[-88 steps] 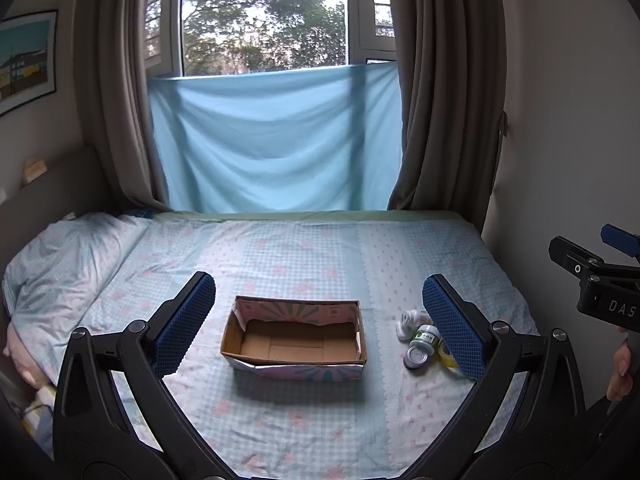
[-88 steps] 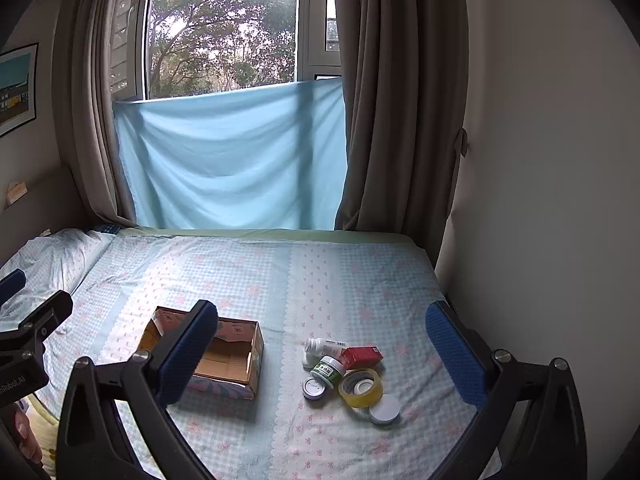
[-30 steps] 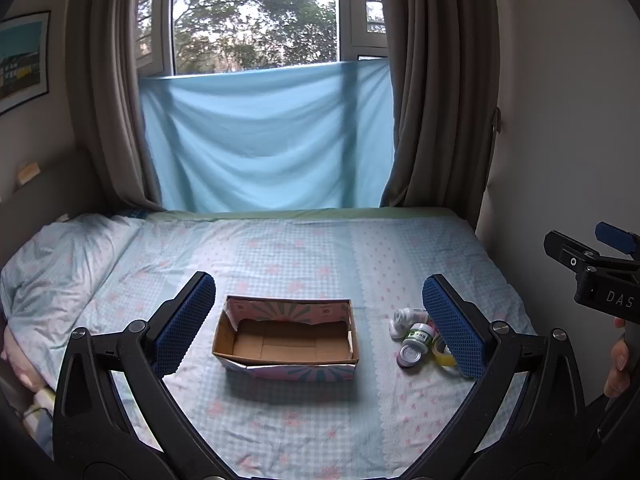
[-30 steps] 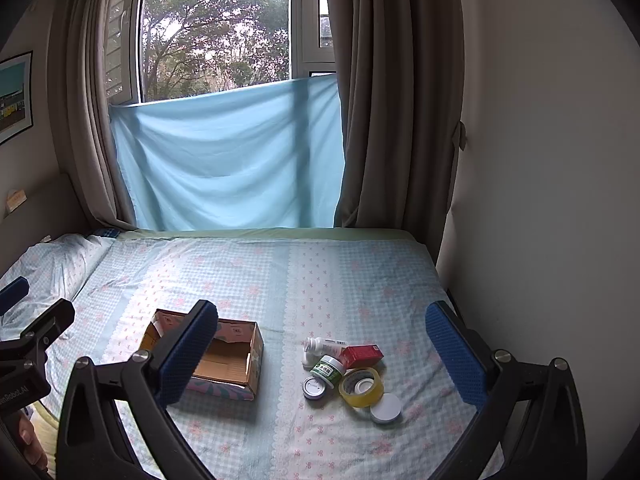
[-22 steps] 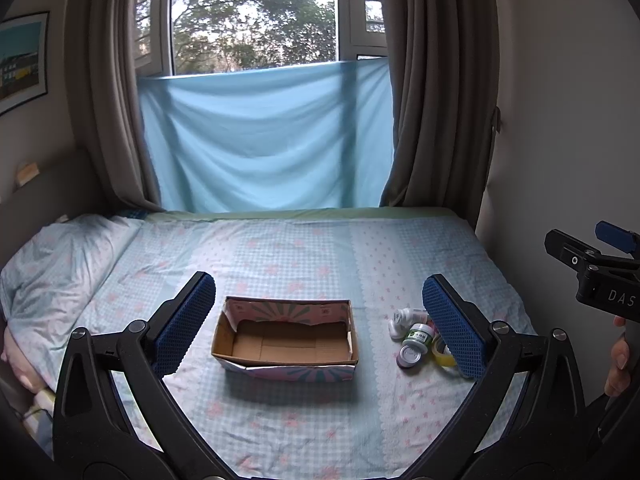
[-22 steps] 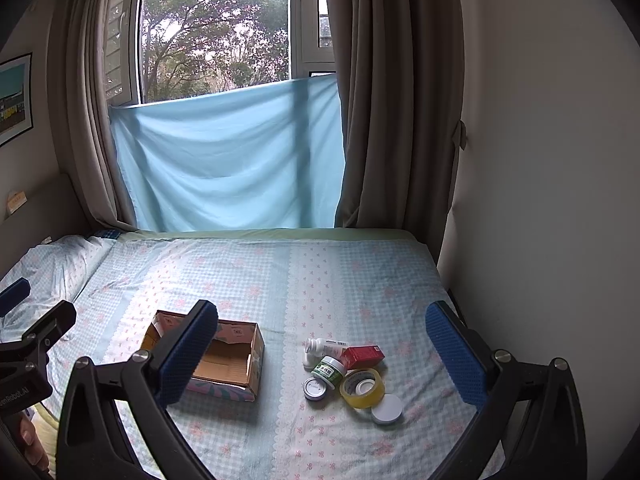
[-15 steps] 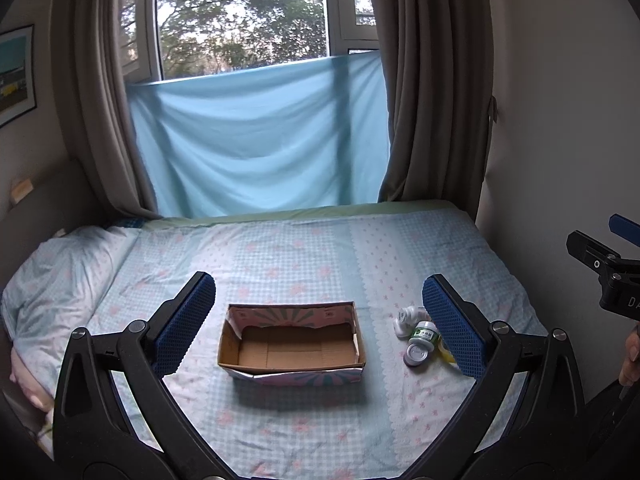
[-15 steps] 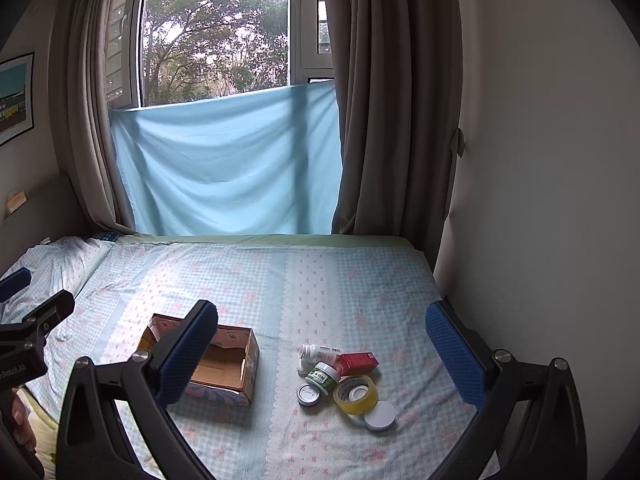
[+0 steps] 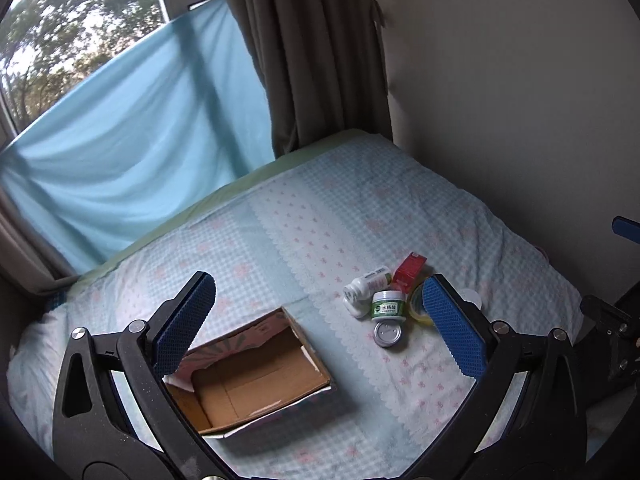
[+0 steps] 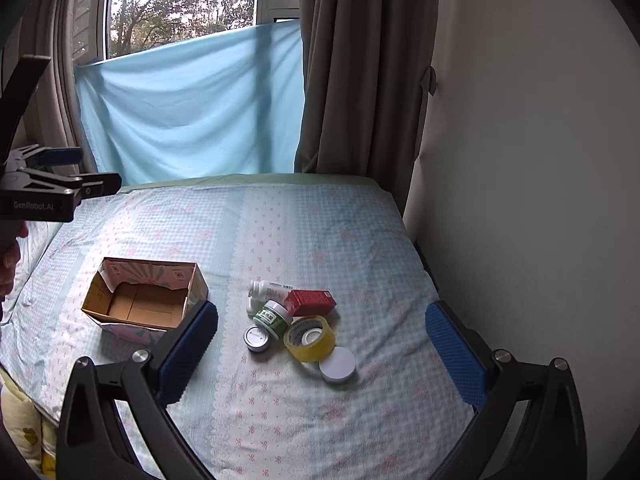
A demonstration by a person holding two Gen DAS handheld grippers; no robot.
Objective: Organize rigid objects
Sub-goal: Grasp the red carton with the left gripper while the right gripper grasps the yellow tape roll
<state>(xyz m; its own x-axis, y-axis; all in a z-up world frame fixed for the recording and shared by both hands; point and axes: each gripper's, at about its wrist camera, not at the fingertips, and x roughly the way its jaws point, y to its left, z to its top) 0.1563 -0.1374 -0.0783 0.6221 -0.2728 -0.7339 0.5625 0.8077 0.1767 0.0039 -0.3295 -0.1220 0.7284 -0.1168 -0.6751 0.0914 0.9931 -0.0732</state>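
Observation:
An open, empty cardboard box [image 10: 140,304] lies on the bed; it also shows in the left wrist view [image 9: 256,380]. To its right lies a cluster: a white bottle [image 10: 266,290] on its side, a red carton [image 10: 314,300], a green-labelled jar [image 10: 274,316], a small round tin [image 10: 258,338], a yellow tape roll [image 10: 310,338] and a white lid [image 10: 337,364]. The jar [image 9: 386,308], tin [image 9: 388,334], bottle [image 9: 366,284] and carton [image 9: 408,276] show in the left wrist view. My left gripper [image 9: 316,328] is open, above the bed between box and cluster. My right gripper [image 10: 322,350] is open above the cluster.
The bed sheet [image 10: 320,240] is checked light blue. A wall [image 10: 520,160] runs along the bed's right side. A blue cloth [image 10: 192,108] and brown curtains [image 10: 360,60] stand at the far end. A pillow [image 10: 24,424] lies at the left edge.
The left gripper has swung to the right and tilted, so the cluster now sits between its fingers. The right gripper has moved down and closer to the cluster. Both stay open.

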